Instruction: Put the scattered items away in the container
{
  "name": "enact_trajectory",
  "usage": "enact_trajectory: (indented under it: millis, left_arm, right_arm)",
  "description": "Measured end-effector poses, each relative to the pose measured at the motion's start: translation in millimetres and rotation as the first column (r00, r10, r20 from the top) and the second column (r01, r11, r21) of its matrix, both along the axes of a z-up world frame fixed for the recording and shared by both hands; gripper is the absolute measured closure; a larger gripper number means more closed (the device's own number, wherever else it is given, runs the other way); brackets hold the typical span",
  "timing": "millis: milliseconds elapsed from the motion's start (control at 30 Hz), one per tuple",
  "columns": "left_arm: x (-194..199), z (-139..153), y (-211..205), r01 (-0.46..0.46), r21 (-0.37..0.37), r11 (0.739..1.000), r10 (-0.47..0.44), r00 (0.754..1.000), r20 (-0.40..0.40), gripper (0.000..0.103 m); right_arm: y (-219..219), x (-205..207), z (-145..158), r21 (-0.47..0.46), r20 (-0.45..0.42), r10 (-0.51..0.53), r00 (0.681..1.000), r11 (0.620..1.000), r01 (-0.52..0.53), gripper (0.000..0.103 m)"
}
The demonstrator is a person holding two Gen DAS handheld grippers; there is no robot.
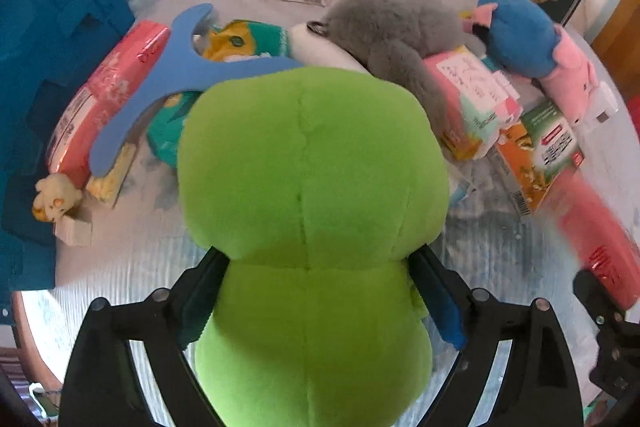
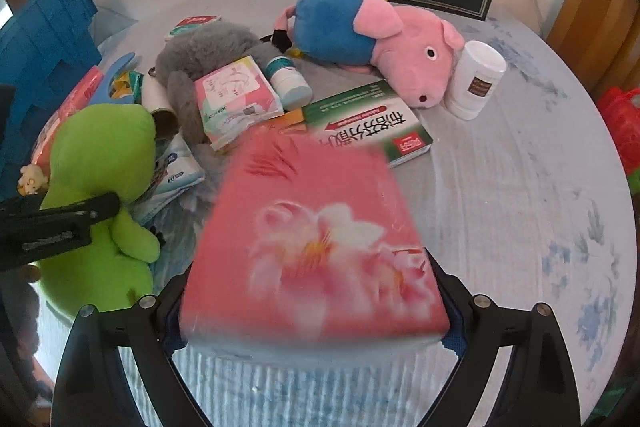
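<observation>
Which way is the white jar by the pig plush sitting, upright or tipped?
Tipped. In the right wrist view the white jar leans against the snout of the pink pig plush, its cap end angled up and away rather than standing straight on the tablecloth.

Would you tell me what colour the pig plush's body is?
Blue, with a pink head; the pig plush shows best in the right wrist view.

Both wrist views steeply downward, close, sharing green plush [image 1: 312,187]
</observation>
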State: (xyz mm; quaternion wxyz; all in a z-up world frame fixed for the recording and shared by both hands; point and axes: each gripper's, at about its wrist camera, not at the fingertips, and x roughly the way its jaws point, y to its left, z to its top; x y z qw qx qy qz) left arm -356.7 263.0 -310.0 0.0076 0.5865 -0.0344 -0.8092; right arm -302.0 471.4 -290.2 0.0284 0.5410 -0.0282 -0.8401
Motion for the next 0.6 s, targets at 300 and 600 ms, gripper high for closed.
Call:
enact_trajectory:
  millis: [300,600]
  left_arm:
    - [22,10,-14,0.017,0.048,0.999,-0.015,0.999,-0.047,0.028]
    - [82,33,-14,0.098,0.054,0.994,-0.094,0.993,-0.067,0.027]
  right_arm:
    - [-24,3,-10,0.075,0.053,0.047,0.997,0.996,-0.051,0.009]
    - [-17,52,-23,0.044,0.143,0.001,0.990,0.999,-0.008,0.003]
